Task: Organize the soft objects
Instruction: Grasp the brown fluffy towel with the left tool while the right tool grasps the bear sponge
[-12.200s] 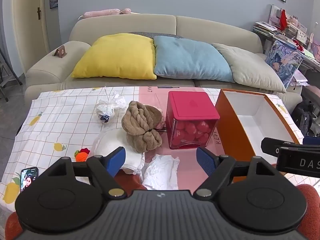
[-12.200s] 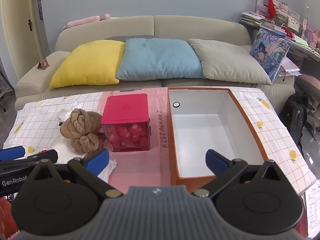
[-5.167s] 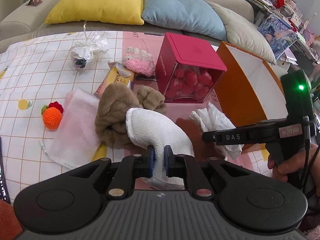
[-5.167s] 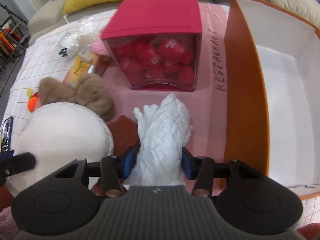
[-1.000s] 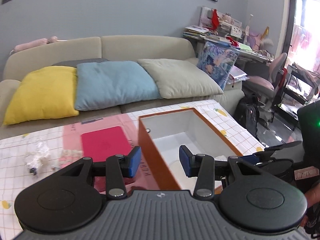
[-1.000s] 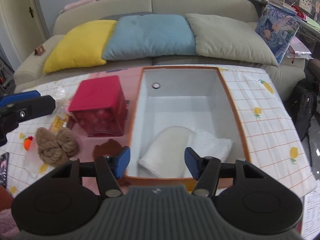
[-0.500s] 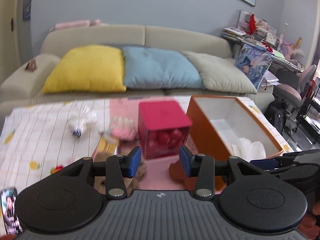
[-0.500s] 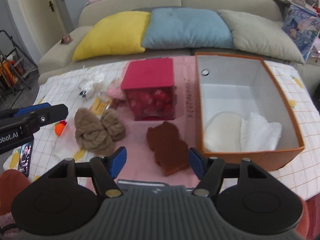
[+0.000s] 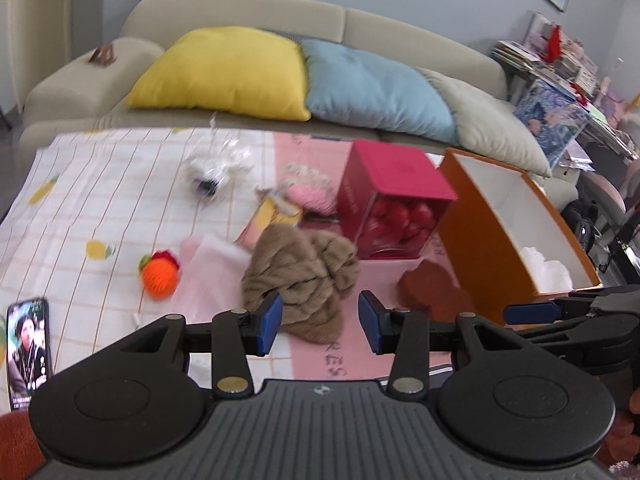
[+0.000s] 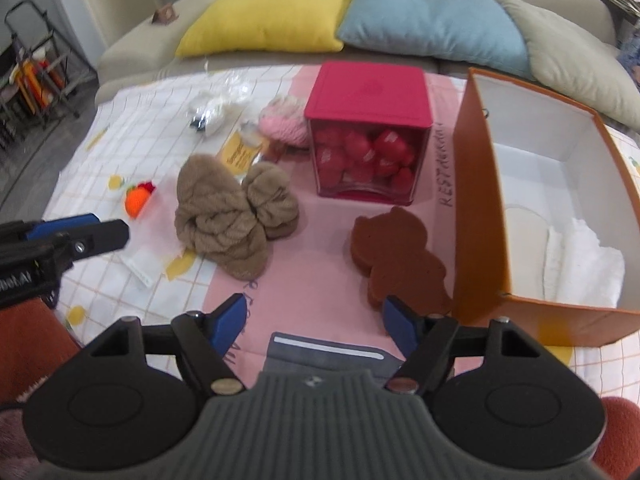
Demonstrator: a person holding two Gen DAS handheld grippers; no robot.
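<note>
box (image 10: pixel 476 216) orange | knotted plush (image 10: pixel 224 216) tan | bear sponge (image 10: pixel 396 256) brown | cube lid (image 10: pixel 368 94) crimson

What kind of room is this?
Most likely a living room at home: a beige sofa holds a yellow cushion behind a table with a checked cloth.

Occluded, cropped and blurred regions, both wrist views.

White cloths (image 10: pixel 580 264) in the orange box (image 10: pixel 476 216) are partly hidden by its near wall; the box's right end is cut off at the frame edge. The clear-wrapped bundle (image 9: pixel 216 168) is motion-blurred and unidentifiable. The phone (image 9: pixel 28 344) is cropped at the left; its screen is too small to read.
</note>
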